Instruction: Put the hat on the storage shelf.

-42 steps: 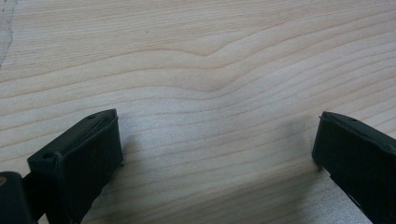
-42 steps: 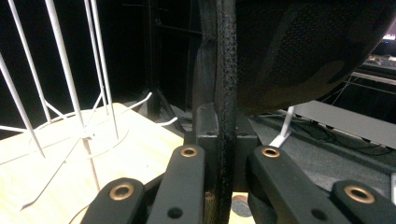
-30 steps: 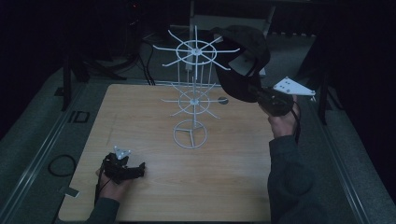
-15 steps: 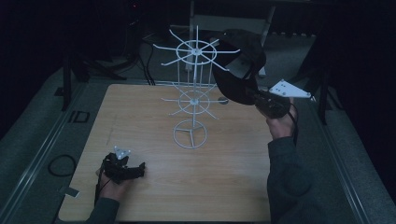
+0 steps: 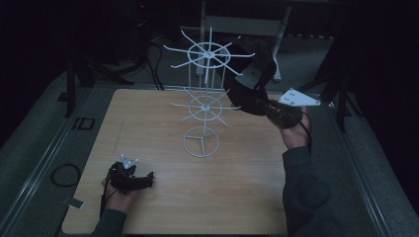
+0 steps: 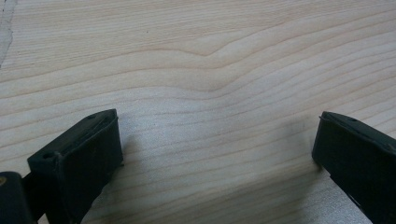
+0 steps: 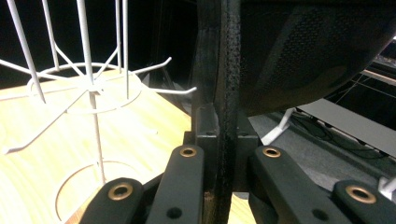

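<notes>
Dark surroundings frame the wooden table [image 5: 247, 197], where the left gripper [image 5: 141, 181] rests open, while the right gripper [image 5: 247, 101], clenched on the black cap [image 5: 252, 74], should probably approach slowly a hook of the white rack [image 5: 205, 98].

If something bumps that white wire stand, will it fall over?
Maybe. The white wire stand is tall and thin, so it probably tips easily. Its ring base is narrow beside the wide top hooks. Being bare wire, it likely weighs little and slides.
</notes>
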Demonstrator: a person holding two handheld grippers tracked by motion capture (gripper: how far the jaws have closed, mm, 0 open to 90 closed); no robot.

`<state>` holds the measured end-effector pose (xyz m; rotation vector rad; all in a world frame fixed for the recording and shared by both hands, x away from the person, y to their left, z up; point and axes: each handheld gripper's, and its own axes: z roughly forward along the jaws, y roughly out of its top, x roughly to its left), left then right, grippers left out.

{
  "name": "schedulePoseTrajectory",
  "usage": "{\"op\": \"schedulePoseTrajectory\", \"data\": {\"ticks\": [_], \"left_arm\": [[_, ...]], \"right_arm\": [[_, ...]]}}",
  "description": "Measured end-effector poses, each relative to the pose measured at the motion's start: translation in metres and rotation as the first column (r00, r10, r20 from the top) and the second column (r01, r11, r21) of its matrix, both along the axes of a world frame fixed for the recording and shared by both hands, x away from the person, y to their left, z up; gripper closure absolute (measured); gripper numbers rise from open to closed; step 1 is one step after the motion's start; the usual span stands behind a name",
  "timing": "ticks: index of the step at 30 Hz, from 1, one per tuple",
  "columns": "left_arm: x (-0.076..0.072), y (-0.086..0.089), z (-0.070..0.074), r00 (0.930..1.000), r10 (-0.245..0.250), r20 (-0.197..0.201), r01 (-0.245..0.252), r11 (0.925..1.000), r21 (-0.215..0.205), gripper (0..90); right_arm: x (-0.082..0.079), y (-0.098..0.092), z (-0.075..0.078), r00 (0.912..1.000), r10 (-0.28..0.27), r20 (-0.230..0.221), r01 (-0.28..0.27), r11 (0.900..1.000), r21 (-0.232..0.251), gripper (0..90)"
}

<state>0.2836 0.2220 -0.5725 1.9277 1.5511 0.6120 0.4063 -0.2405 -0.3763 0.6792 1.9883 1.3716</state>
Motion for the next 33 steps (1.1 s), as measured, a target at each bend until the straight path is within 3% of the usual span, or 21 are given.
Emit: {"op": "schedulePoseTrajectory", "data": {"ticks": [6, 12, 22, 29, 33], "left_arm": [[0.0, 0.0, 0.0, 1.0, 0.002, 0.001, -0.002, 1.0, -0.001, 1.5], [0.0, 0.0, 0.0, 1.0, 0.002, 0.001, -0.002, 1.0, -0.002, 1.5], [0.0, 0.0, 0.0, 1.0, 0.003, 0.001, -0.003, 1.0, -0.003, 1.5], [0.0, 0.0, 0.0, 1.0, 0.003, 0.001, -0.003, 1.0, -0.004, 1.5], [0.0, 0.0, 0.0, 1.0, 0.002, 0.0, -0.002, 1.0, -0.003, 1.5]], "right_arm": [[0.001, 0.0, 0.0, 1.0, 0.005, -0.003, -0.005, 1.0, -0.007, 83.3], [0.002, 0.0, -0.001, 0.9999, 0.001, -0.012, -0.001, 1.0, -0.002, 74.1], [0.005, 0.0, -0.003, 0.998, 0.026, -0.057, -0.026, 1.0, 0.003, 52.1], [0.008, 0.002, -0.005, 0.9949, 0.01, -0.1, -0.01, 1.0, 0.002, 36.5], [0.01, 0.002, -0.007, 0.9932, -0.005, -0.116, 0.005, 1.0, 0.001, 32.4]]}}
